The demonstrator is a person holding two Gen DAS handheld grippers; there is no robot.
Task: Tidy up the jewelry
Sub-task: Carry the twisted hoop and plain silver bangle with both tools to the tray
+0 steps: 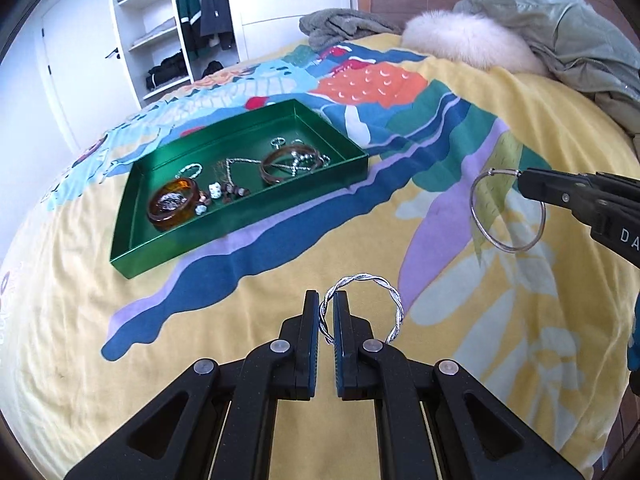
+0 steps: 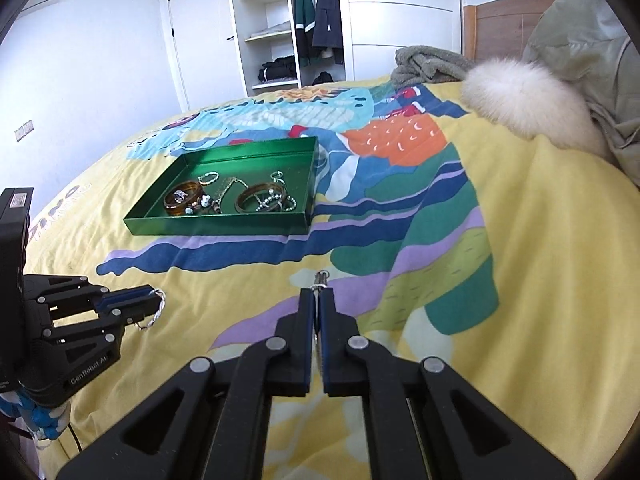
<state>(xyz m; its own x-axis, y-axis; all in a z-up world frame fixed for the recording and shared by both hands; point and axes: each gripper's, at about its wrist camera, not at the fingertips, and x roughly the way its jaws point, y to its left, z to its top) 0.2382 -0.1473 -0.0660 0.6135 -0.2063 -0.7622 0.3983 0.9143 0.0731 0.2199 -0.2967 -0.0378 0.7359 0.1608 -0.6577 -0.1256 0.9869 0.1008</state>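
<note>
- "GenRobot.AI" stands in pale letters on the black body of the left gripper (image 2: pixel 154 304), lower left of the right wrist view.
- "DA", cut off by the frame edge, stands on the right gripper (image 1: pixel 522 176), at the right of the left wrist view.
- Letters like "Dino" are printed on the bedspread (image 2: pixel 540 240), at the left of the right wrist view.

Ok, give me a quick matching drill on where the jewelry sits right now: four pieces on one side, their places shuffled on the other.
Things:
1. twisted silver bangle
2. thin plain silver hoop
3. thick amber bangle
4. thin brown bangle

Places:
A. in the green tray, at its end toward the wardrobe
B. pinched in the left hand-held gripper, above the bedspread
C. in the green tray, toward its headboard end, under a silver chain
D. pinched in the right hand-held gripper, hanging from its tip

Pairs: 1-B, 2-D, 3-A, 4-C
</note>
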